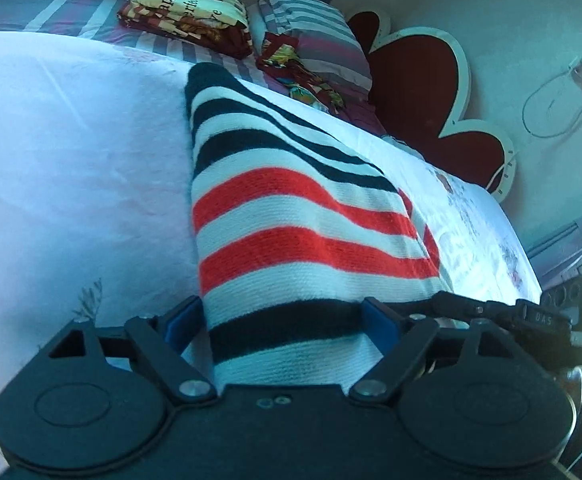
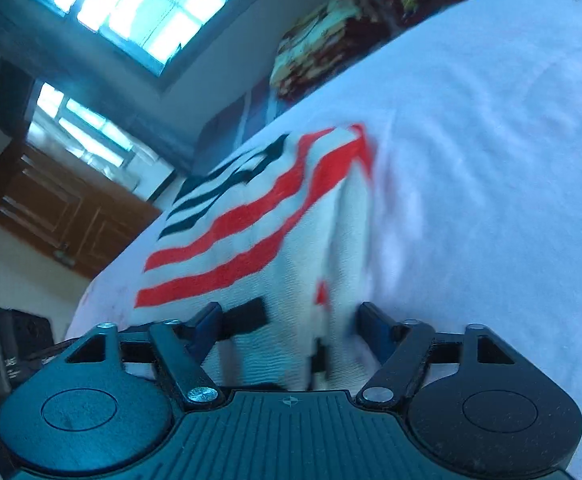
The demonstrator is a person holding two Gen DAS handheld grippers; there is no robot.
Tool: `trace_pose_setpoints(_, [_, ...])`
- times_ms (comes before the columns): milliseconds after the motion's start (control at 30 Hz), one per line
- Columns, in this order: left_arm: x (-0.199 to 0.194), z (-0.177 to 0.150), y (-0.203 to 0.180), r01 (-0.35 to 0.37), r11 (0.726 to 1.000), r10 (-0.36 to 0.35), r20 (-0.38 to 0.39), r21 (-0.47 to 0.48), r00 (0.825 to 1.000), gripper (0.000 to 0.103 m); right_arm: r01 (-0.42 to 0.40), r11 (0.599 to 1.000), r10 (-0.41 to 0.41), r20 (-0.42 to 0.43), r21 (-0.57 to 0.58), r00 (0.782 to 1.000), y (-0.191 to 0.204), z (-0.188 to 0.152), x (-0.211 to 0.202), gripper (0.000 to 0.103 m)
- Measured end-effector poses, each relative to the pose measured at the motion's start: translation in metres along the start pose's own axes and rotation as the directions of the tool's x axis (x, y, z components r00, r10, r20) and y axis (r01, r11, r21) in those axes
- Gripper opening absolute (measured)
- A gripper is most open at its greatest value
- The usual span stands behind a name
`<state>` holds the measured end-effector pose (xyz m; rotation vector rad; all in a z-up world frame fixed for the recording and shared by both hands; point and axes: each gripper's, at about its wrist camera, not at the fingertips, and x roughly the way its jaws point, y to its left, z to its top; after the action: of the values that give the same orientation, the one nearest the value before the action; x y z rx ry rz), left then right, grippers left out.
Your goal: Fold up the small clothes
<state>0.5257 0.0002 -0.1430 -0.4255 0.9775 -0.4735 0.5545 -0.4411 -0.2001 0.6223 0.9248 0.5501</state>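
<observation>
A knitted garment with white, navy and red stripes (image 1: pixel 291 216) lies folded on the white bedsheet (image 1: pixel 71 152). My left gripper (image 1: pixel 281 320) is low over its near end, jaws wide apart, and the navy stripe runs between the blue pads (image 1: pixel 179 322); I see no pinch in the cloth. In the right wrist view the same garment (image 2: pixel 251 232) stretches away, somewhat blurred. My right gripper (image 2: pixel 289 322) straddles its near edge with the jaws apart, and the fabric lies slack between the fingers (image 2: pixel 375 320).
Folded patterned blankets (image 1: pixel 187 8) and a striped pillow (image 1: pixel 315 36) sit at the head of the bed. A red flower-shaped headboard (image 1: pixel 419 88) stands against the wall. A window (image 2: pixel 131 4) and a wooden door (image 2: pixel 55 204) lie beyond the bed's edge.
</observation>
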Motion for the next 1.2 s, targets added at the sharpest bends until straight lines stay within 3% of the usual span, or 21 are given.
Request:
trace_pose_setpoints(200, [-0.002, 0.004, 0.010, 0.049, 0.999, -0.049, -0.046, -0.008, 0.998, 0.077, -0.002, 1.000, 0.002, -0.028, 0.002, 1.000, -0.012, 0.007, -0.003, 0.060])
trace_pose_setpoints(333, [0.006, 0.012, 0.001, 0.027, 0.999, -0.025, -0.066, 0.030, 0.997, 0.077, 0.033, 0.998, -0.034, -0.022, -0.046, 0.999, 0.002, 0.014, 0.008, 0.060])
trace_pose_setpoints(467, [0.008, 0.009, -0.011, 0.002, 0.995, 0.003, -0.048, 0.095, 0.999, 0.070, 0.094, 0.987, -0.094, 0.009, -0.133, 0.996, 0.019, 0.005, 0.016, 0.041])
trace_pose_setpoints(633, [-0.001, 0.005, -0.025, -0.016, 0.983, 0.019, -0.018, 0.180, 1.000, 0.056, 0.146, 0.968, -0.134, 0.068, -0.202, 0.989, 0.038, -0.007, 0.010, 0.034])
trace_pose_setpoints(933, [-0.039, 0.003, -0.032, 0.006, 0.969, -0.011, 0.018, 0.248, 1.000, 0.053, 0.179, 0.937, -0.151, 0.114, -0.300, 0.982, 0.107, -0.021, 0.013, 0.033])
trace_pose_setpoints(1200, [-0.118, -0.010, 0.008, -0.011, 0.970, -0.006, 0.071, 0.242, 0.997, 0.053, 0.152, 0.917, -0.116, 0.119, -0.369, 0.986, 0.204, -0.063, 0.047, 0.033])
